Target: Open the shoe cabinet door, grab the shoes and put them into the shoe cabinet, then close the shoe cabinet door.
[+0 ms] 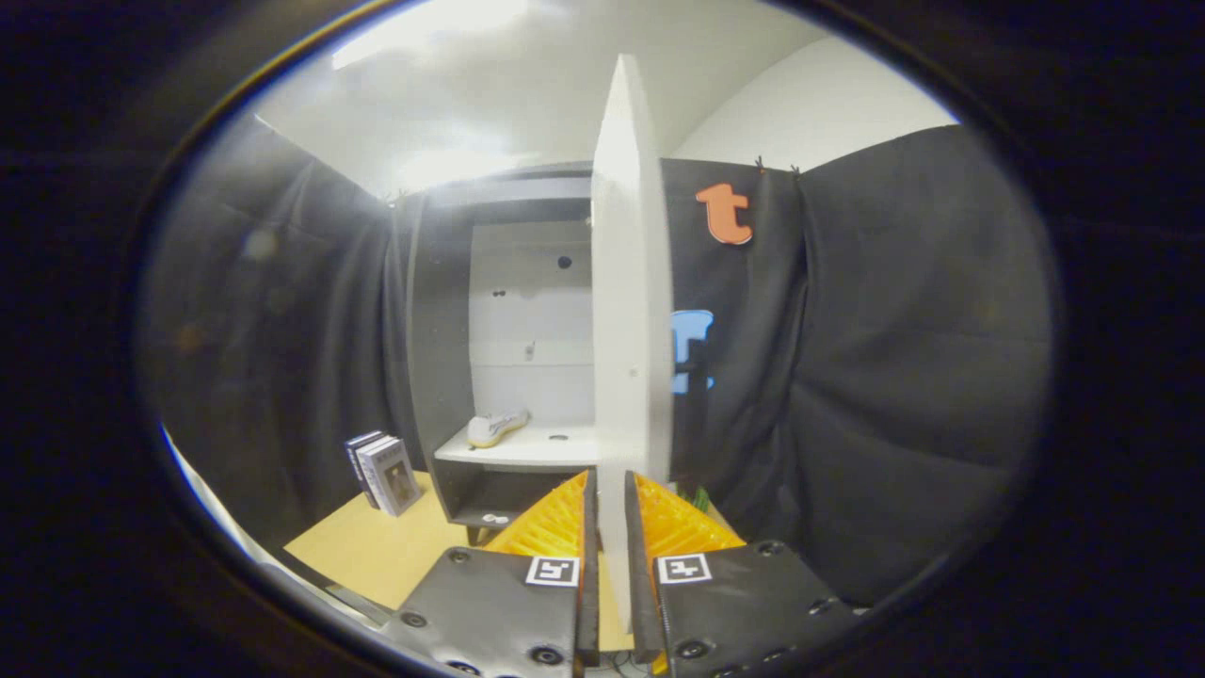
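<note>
While the cabinet [442, 377] stands open, the gripper [612, 556] clamps both fingers on the lower edge of its white door [629, 282], seen edge-on. A pale shoe [497, 427] lies on the cabinet's white shelf [537, 446]. Small boxes [384, 473] stand just beside the cabinet.

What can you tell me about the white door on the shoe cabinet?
The door is a flat white panel that looks like painted board, seen edge-on, so it looks tall and thin. It stands upright and swung open, leaving the shoe cabinet open to view beside it. Its lower edge sits between the fingers of the hand-held gripper, which are closed on it from both sides. A small dot, perhaps a screw or fitting, shows partway down it.
</note>
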